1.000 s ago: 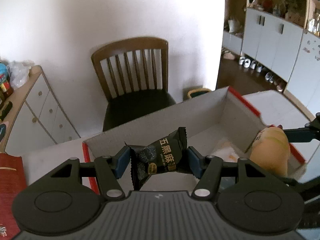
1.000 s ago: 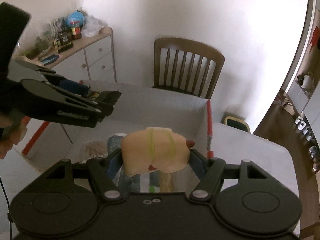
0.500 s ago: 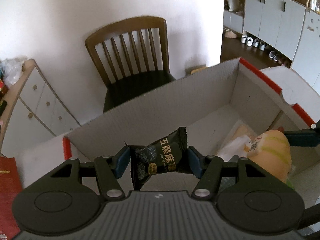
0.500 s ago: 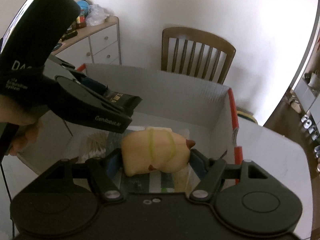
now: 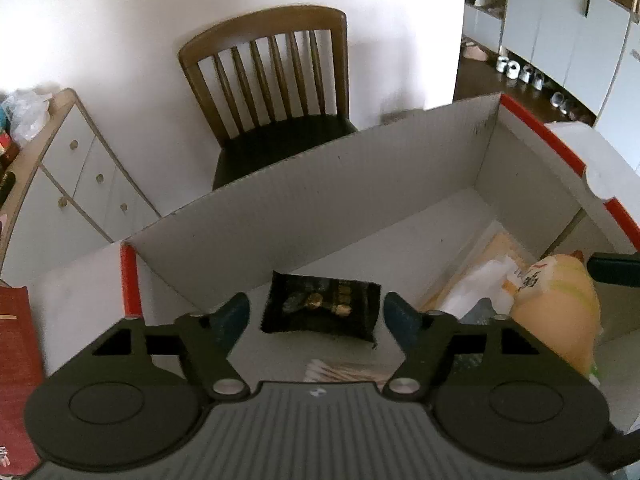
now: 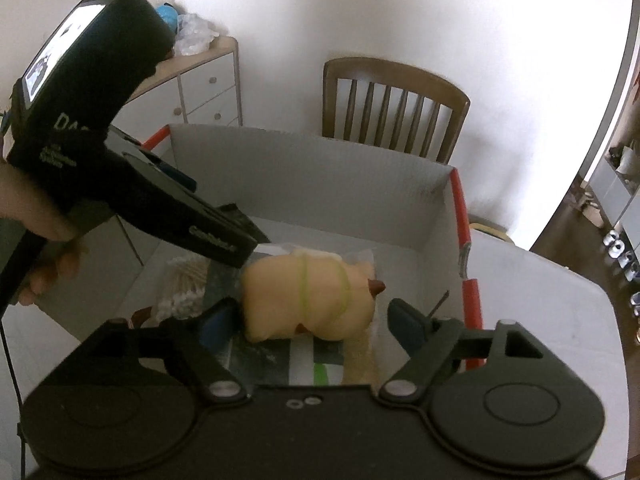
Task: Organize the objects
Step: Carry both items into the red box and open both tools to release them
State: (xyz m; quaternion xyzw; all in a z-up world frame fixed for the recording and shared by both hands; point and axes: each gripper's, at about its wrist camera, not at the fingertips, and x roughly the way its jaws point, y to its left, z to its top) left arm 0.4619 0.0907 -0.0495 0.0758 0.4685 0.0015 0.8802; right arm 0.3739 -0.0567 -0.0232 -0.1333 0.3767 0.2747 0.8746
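A grey cardboard box with red rims stands on the white table. A black snack packet lies on the box floor, just ahead of my open left gripper. A yellow plush toy with green bands lies in the box between the spread fingers of my open right gripper, on top of other packets. My left gripper also shows in the right wrist view, reaching into the box from the left.
A wooden chair stands behind the box by the white wall. A white drawer cabinet is at the left. A red book lies left of the box. Cotton swabs and flat packets lie in the box.
My left gripper opened and the black snack packet dropped to the box floor. My right gripper opened and let go of the plush toy. Both grippers moved deeper over the box.
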